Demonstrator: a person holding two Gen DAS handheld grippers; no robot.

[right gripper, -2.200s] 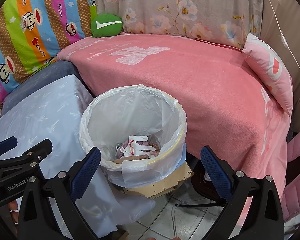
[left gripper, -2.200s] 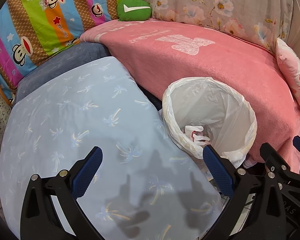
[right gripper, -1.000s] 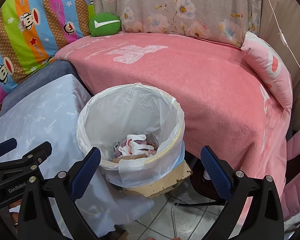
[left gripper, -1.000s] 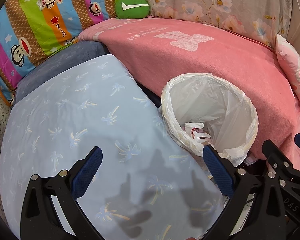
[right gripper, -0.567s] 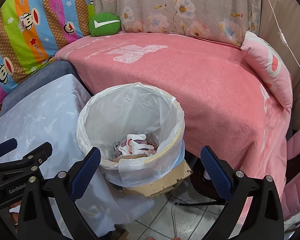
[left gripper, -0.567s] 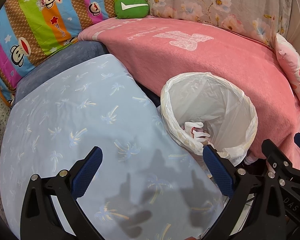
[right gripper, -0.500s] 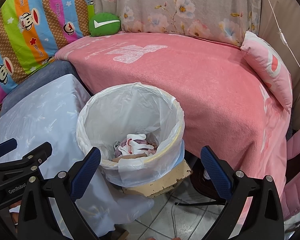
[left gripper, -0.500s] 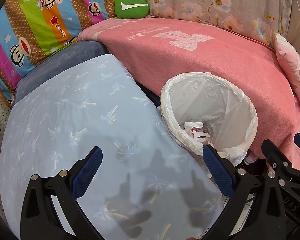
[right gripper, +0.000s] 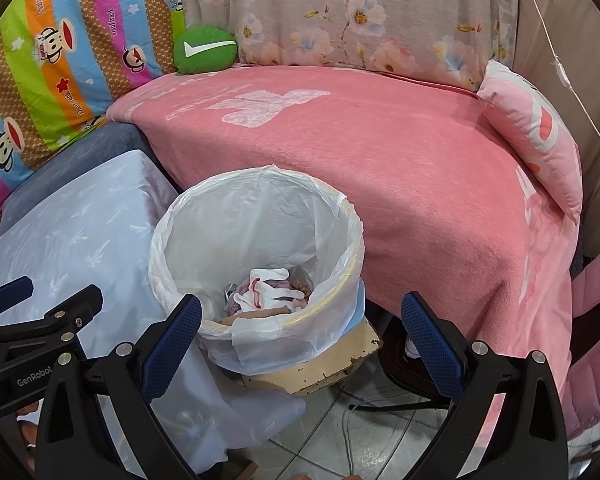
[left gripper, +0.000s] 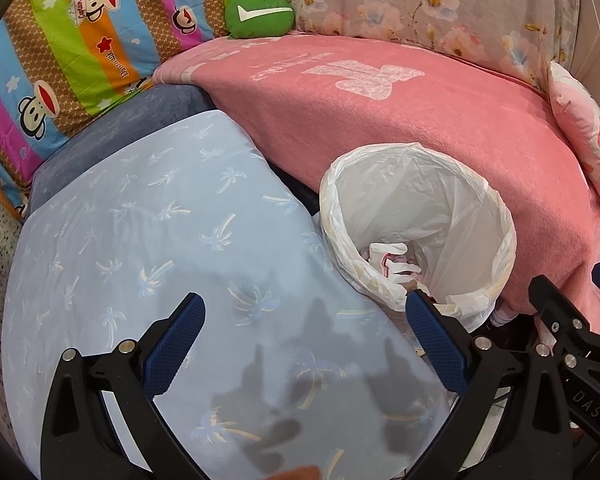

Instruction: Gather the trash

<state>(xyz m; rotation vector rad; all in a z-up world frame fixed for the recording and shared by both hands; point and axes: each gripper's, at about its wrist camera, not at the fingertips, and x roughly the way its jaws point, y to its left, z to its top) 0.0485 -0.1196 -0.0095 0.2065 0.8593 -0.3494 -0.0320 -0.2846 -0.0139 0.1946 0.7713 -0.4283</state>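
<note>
A pink blanket [right gripper: 400,184] covered the sofa seat across the back of the scene, with a floral sheet [right gripper: 360,12] draped behind it and a striped monkey-print quilt [left gripper: 72,44] piled at the left. In front of the quilt, a pale blue cloth printed with palm trees [left gripper: 148,264] was spread over a low surface, its right edge just beside the trash bin [right gripper: 256,216]. The bin, lined with a white plastic bag, stood between the blue cloth and the pink blanket, perched on a chipped beige board [right gripper: 332,364] above the tiled floor [right gripper: 340,436]. Crumpled white and pink trash [right gripper: 268,292] lay at the bottom of the bin (a scrap of brown card showed beside it). A pink cushion [right gripper: 532,132] leaned at the sofa's right end, and a small green pillow with a white tick [left gripper: 258,14] sat at the back corner. The left gripper [left gripper: 304,340] hung over the blue cloth with its blue-padded jaws spread wide and nothing between them; the right gripper [right gripper: 300,328] hovered just in front of the bin, likewise spread wide and holding nothing.
</note>
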